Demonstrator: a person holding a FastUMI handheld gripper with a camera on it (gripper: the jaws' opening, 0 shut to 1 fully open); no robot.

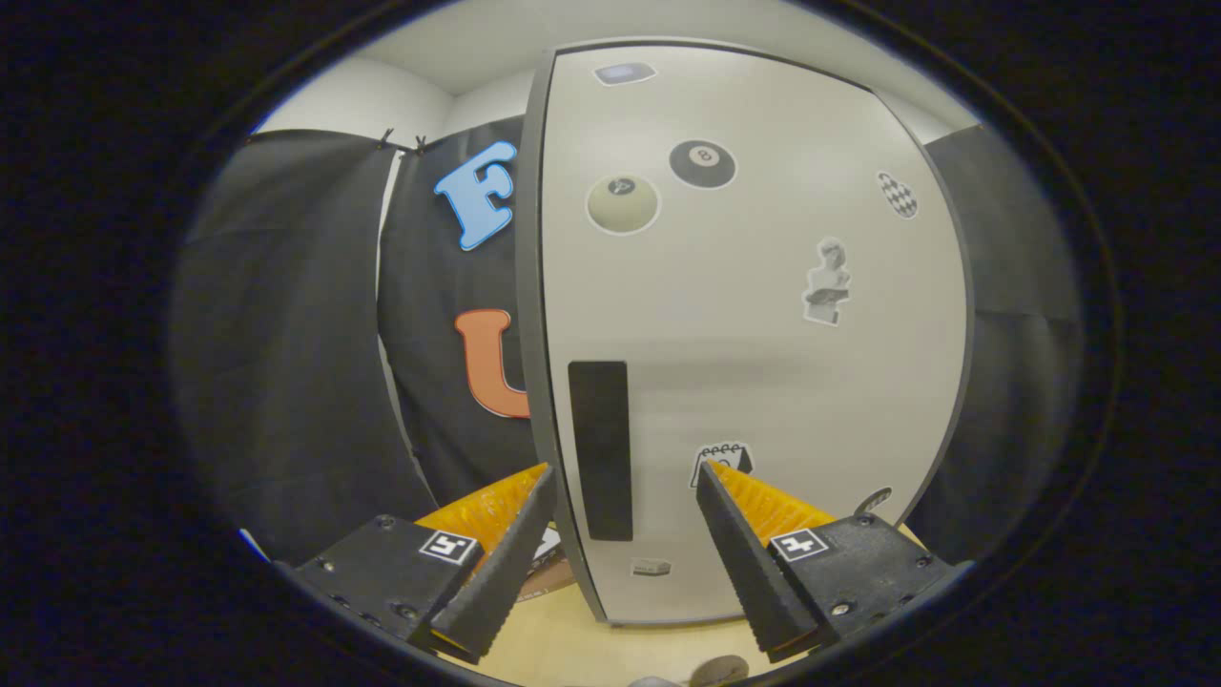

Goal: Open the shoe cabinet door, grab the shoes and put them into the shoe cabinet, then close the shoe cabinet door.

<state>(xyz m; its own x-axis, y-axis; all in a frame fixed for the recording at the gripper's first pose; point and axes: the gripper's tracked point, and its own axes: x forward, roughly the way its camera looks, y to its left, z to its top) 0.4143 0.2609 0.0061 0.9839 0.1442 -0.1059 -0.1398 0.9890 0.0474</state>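
Shoe cabinet door (pixel 763 324) stands upright just ahead of the open claw (pixel 625 482), its free edge and one dark handle strip (pixel 601 448) between the two fingers, which hold nothing. Judging by this, closing squarely on that edge beside the strip, then swinging steadily, should serve best. One door, seven or so stickers (pixel 703 163) further up it.
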